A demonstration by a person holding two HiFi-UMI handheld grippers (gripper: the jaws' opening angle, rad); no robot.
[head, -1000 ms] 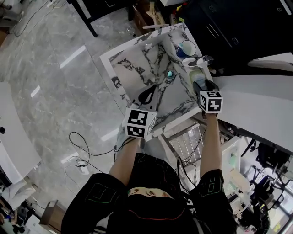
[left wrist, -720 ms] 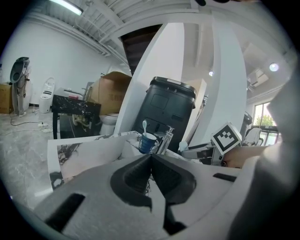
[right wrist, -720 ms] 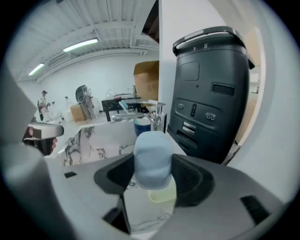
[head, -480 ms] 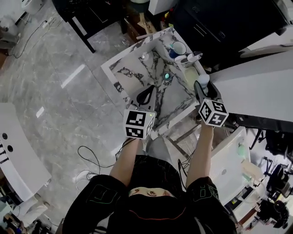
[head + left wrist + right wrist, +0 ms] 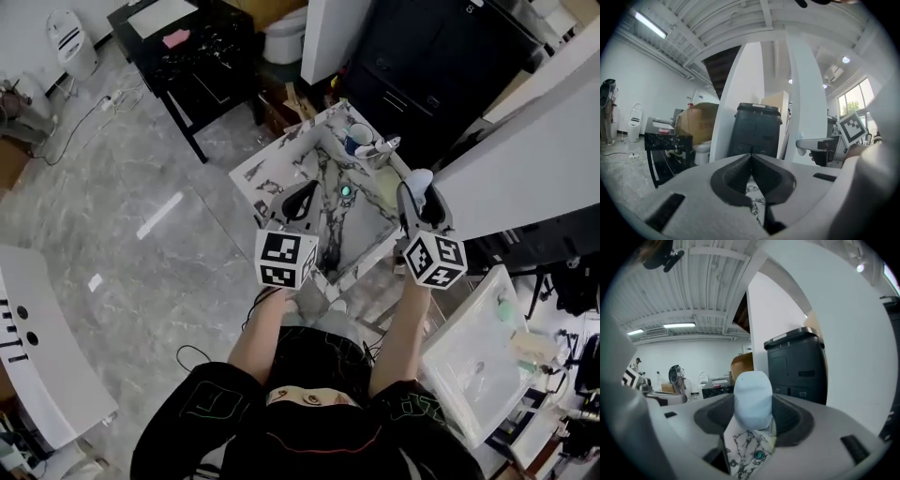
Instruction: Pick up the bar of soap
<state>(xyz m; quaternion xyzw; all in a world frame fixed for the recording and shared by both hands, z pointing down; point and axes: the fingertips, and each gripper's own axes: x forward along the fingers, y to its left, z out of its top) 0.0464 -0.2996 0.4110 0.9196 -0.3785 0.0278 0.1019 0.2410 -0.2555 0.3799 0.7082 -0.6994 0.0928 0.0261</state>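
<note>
Right gripper [image 5: 752, 414] clamps the soap bar [image 5: 751, 397], plain in its own view; left gripper [image 5: 750, 158] jaws meet, empty.

Lower end of the bar of soap [image 5: 751, 389], out of sight inside the right claw [image 5: 752, 403].

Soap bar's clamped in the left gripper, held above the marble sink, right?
No, the soap bar is clamped in the right gripper, held above the marble sink; the right gripper view shows it between those jaws. The left gripper is shut, empty.
</note>
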